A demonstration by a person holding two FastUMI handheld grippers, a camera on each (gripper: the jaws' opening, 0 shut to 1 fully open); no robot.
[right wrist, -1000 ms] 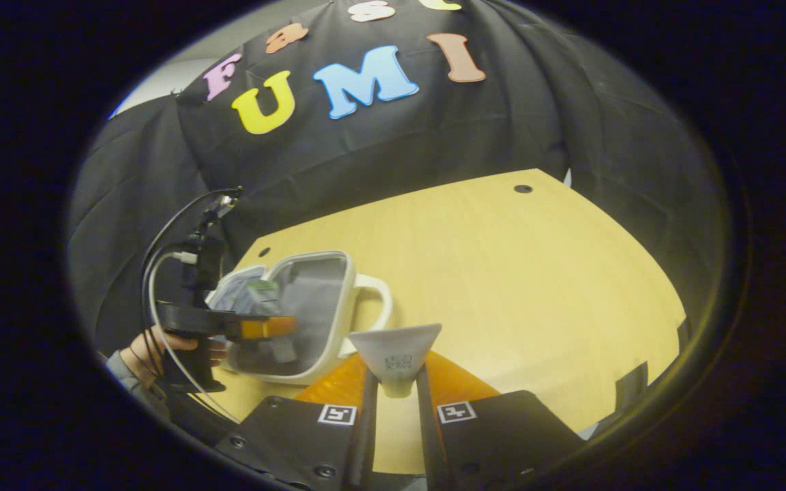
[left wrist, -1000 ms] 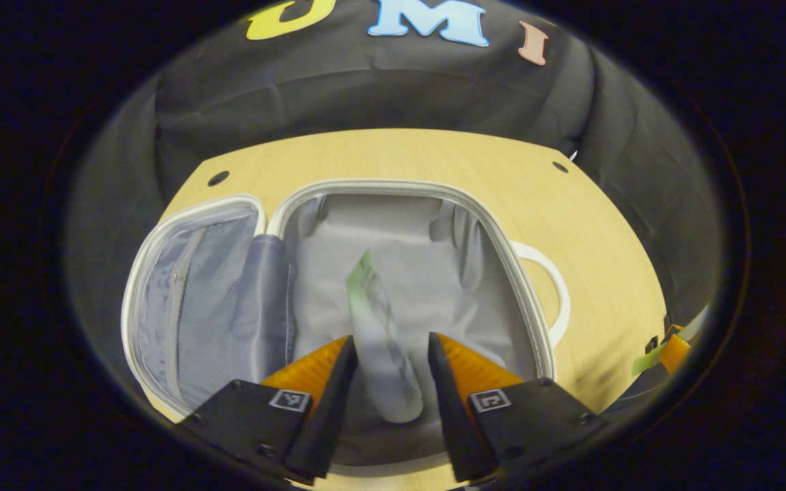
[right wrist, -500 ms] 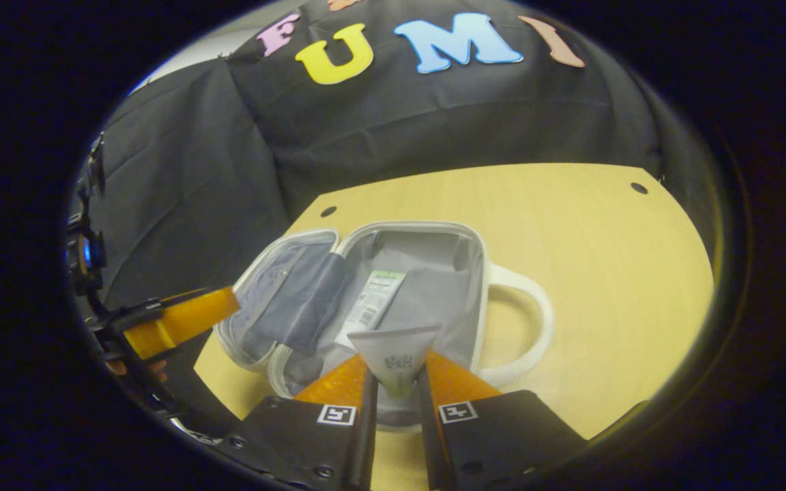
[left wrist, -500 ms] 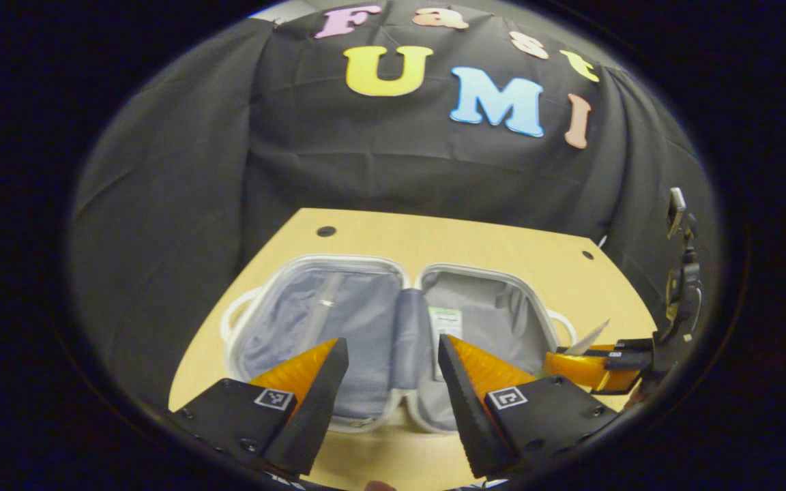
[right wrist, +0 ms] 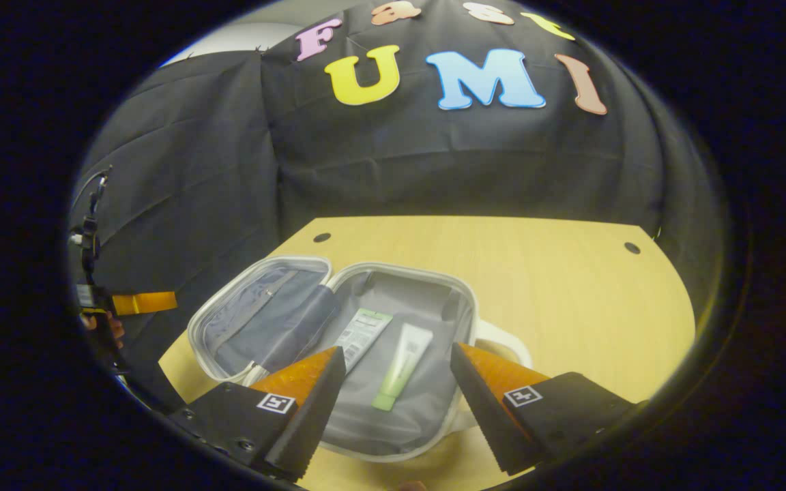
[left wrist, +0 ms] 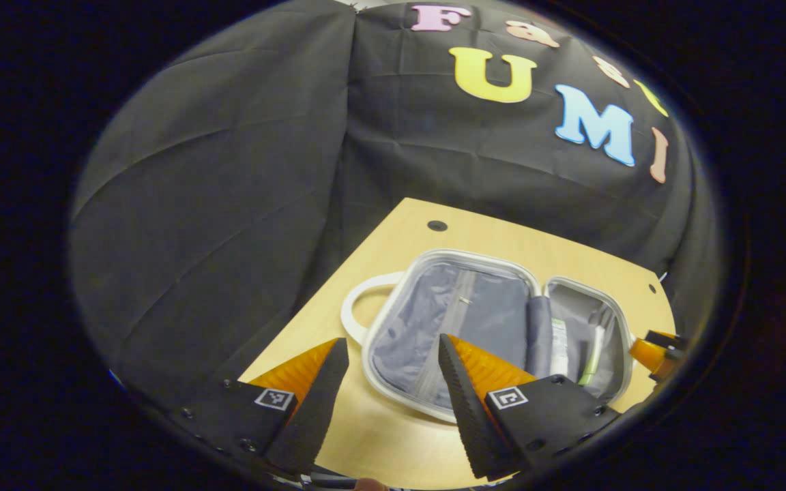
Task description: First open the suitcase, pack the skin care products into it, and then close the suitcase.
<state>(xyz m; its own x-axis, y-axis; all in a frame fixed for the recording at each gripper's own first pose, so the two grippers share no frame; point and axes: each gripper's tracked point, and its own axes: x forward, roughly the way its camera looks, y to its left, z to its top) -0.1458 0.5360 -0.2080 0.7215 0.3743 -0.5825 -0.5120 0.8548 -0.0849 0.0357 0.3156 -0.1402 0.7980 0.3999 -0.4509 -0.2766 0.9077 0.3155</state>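
**Both grippers empty, two tubes lying in the open suitcase**

Right gripper (right wrist: pixel 396 389) hangs over the near edge of the suitcase (right wrist: pixel 229 303) with its fingers spread wide and nothing between them. Beyond it, the case lies flat and open on the wooden table (right wrist: pixel 570 300). In the grey-lined right half, two skin care tubes rest side by side: a white tube with a green top band (right wrist: pixel 364 329) and, just to its right, a white tube with a green cap end (right wrist: pixel 403 367). A white handle (right wrist: pixel 502 337) sticks out from that half's right side.

Left gripper (left wrist: pixel 393 395) is also spread apart and empty, held above the table's near edge in front of the zipped lid half (left wrist: pixel 458 320). In the right gripper view it shows at the far left, clear of the case, with part of a hand (right wrist: pixel 112 327) behind it.
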